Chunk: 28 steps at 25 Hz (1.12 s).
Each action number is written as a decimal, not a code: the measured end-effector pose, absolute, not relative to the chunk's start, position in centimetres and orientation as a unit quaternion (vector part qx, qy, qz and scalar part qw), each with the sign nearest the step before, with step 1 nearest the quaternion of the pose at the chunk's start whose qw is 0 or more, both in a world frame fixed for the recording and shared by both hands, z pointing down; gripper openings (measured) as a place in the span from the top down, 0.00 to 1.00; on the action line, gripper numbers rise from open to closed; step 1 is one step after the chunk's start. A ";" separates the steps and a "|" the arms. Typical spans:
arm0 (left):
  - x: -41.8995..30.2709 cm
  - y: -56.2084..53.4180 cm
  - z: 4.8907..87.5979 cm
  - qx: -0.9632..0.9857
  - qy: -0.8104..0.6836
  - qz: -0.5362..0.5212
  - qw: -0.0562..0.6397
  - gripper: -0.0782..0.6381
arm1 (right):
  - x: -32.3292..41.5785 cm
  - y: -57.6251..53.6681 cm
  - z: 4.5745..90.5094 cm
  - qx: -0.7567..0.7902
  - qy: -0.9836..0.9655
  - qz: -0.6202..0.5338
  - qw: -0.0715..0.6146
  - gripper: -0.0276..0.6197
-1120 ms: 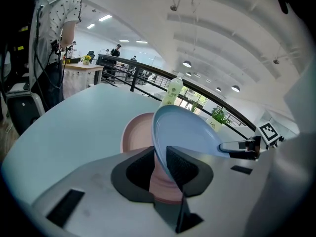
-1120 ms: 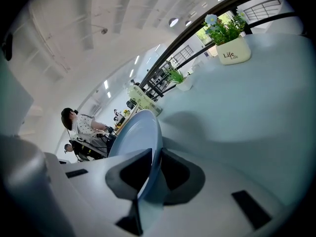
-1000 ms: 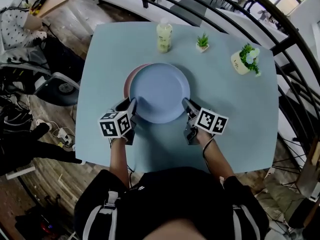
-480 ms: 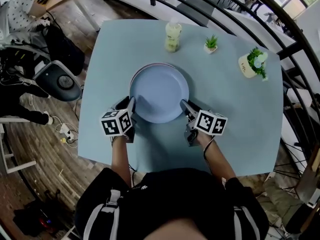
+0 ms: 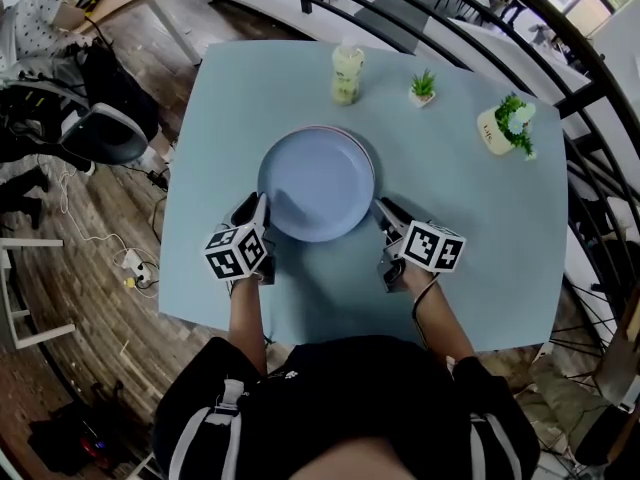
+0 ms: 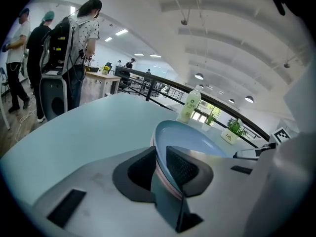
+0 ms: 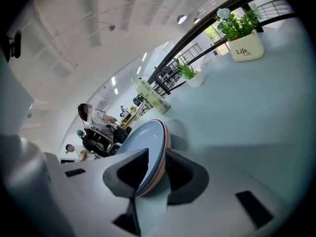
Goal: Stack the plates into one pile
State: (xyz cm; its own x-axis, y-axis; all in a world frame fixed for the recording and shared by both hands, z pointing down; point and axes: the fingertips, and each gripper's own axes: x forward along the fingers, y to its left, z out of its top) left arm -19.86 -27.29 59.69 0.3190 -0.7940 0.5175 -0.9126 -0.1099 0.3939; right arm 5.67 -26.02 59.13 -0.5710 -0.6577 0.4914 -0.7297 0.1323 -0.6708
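A light-blue plate (image 5: 315,183) lies on a pink plate (image 7: 166,142) in the middle of the pale blue table (image 5: 205,148). Only a thin pink rim shows past the blue one. My left gripper (image 5: 262,206) is shut on the blue plate's near-left rim. My right gripper (image 5: 382,211) is shut on its near-right rim. In the left gripper view the blue rim (image 6: 163,132) runs between the jaws of the left gripper (image 6: 159,154), with the pink edge tight along it. The right gripper view shows the same between the jaws of the right gripper (image 7: 155,157).
A pale green bottle (image 5: 346,72), a small potted plant (image 5: 422,87) and a white pot of flowers (image 5: 505,125) stand along the far side of the table. A black railing (image 5: 560,58) curves behind. People stand off to the left by a speaker (image 6: 52,95).
The blue plate has shifted left over the pink plate, which a second ago stuck out on its left. Both grippers kept their hold.
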 end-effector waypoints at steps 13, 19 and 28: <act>-20.5 -26.2 58.7 0.734 -0.601 0.086 0.305 0.79 | 7.7 -23.5 55.6 0.468 -0.761 0.449 -0.017 0.90; -20.5 -25.4 57.9 0.731 -0.613 0.071 0.293 0.79 | 8.7 -21.5 54.9 0.479 -0.758 0.443 -0.018 0.92; -20.2 -25.6 59.0 0.727 -0.613 0.108 0.288 0.78 | 9.9 -19.8 54.0 0.475 -0.761 0.442 -0.022 0.95</act>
State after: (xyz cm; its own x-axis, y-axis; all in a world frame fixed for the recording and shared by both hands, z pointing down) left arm -20.21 -25.60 59.02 0.2242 -0.8300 0.5108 -0.9547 -0.0819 0.2860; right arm 9.88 -19.81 54.03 -0.5473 -0.7426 0.3861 -0.7035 0.1583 -0.6928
